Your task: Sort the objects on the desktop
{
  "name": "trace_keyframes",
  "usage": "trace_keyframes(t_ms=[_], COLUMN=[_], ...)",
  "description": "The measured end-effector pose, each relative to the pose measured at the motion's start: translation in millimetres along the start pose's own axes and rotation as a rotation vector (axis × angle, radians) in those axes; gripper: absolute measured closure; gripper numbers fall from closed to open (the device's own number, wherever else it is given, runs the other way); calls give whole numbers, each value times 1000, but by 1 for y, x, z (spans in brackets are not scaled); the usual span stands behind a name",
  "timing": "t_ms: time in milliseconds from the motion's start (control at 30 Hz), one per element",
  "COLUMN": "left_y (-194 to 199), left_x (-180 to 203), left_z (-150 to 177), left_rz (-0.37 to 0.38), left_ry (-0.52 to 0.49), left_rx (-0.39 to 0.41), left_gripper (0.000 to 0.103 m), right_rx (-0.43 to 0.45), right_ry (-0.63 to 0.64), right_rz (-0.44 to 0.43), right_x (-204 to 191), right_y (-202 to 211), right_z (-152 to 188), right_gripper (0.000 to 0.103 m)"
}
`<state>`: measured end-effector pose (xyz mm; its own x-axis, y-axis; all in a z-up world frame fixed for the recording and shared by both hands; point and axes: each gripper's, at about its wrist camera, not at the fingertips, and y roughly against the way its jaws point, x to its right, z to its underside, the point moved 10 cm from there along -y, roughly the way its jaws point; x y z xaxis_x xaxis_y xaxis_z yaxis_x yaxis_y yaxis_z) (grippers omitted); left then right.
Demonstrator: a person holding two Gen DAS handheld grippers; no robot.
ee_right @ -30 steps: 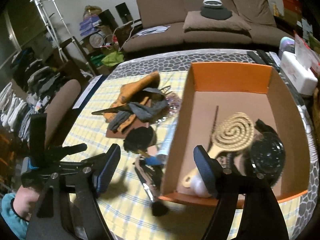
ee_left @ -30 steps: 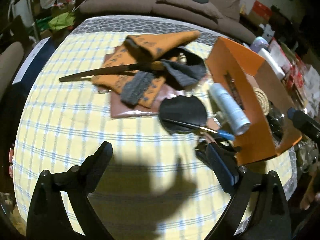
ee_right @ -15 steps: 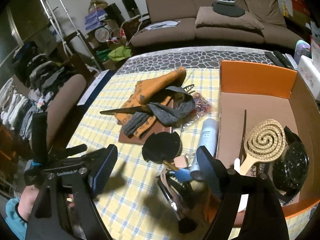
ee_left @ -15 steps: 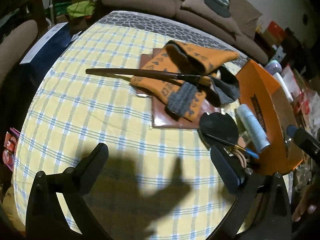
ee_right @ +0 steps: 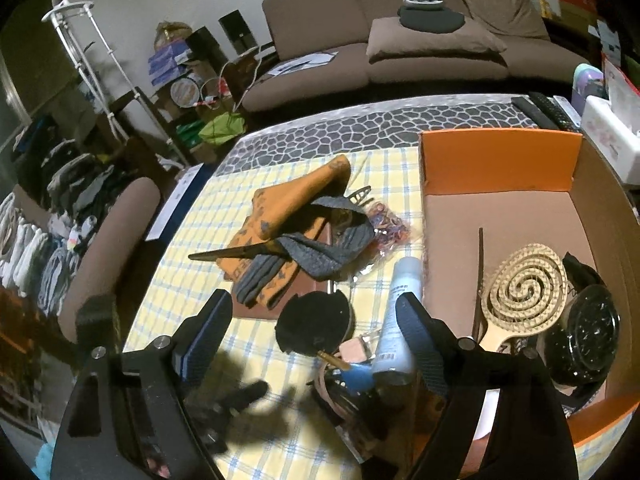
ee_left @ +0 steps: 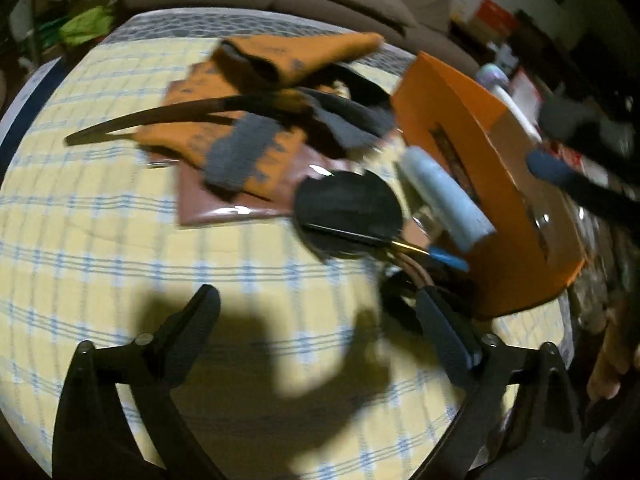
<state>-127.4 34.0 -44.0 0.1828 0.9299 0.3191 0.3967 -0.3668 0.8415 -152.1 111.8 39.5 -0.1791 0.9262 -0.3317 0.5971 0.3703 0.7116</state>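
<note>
On the yellow checked tablecloth lie an orange and grey scarf [ee_right: 288,216], a long dark stick [ee_left: 160,116], a brown notebook [ee_left: 224,196], a round black disc [ee_left: 348,208], a pale blue tube [ee_right: 402,312] and a brush with a blue tip [ee_left: 444,258]. An orange cardboard box [ee_right: 500,164] on the right holds a spiral hairbrush [ee_right: 524,284] and a black round object [ee_right: 584,336]. My left gripper [ee_left: 316,320] is open and empty above the cloth near the disc. My right gripper [ee_right: 316,320] is open and empty above the disc and tube.
A brown sofa [ee_right: 400,32] stands beyond the table. A brown chair [ee_right: 116,236] and clothes rack are at the left. A white tissue box [ee_right: 612,132] and remote controls [ee_right: 540,110] sit behind the orange box. Small cluttered items lie near the table's front edge [ee_right: 352,392].
The left gripper has swung back right toward the disc and box; its view is blurred. The right gripper has moved left off the box, over the tube and disc.
</note>
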Motion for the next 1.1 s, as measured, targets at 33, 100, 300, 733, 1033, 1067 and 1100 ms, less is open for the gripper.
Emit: trace_keyframes(t_ms=[33, 100, 300, 733, 1033, 1067, 1100], left_y=[-2, -8, -29, -42, -3, 2, 8], left_x=[6, 19, 39, 48, 6, 3, -1], left_z=[1, 2, 3, -3, -20, -22, -25], left_rz=[-2, -4, -28, -22, 13, 18, 22], left_ry=[-12, -44, -68, -86, 20, 28, 36], left_rx=[-1, -4, -28, -30, 34, 43, 55], left_gripper=[9, 16, 18, 98, 100, 100, 100], right_rx=[1, 4, 10, 1, -14, -15, -15], right_ry=[-1, -1, -4, -5, 30, 36, 44], right_rz=[-1, -3, -4, 3, -2, -4, -7], right_x=[0, 2, 8, 21, 14, 12, 9], right_y=[1, 3, 11, 20, 20, 19, 19], right_z=[0, -1, 1, 6, 12, 12, 12], right_gripper=[18, 18, 18, 18, 18, 18, 18])
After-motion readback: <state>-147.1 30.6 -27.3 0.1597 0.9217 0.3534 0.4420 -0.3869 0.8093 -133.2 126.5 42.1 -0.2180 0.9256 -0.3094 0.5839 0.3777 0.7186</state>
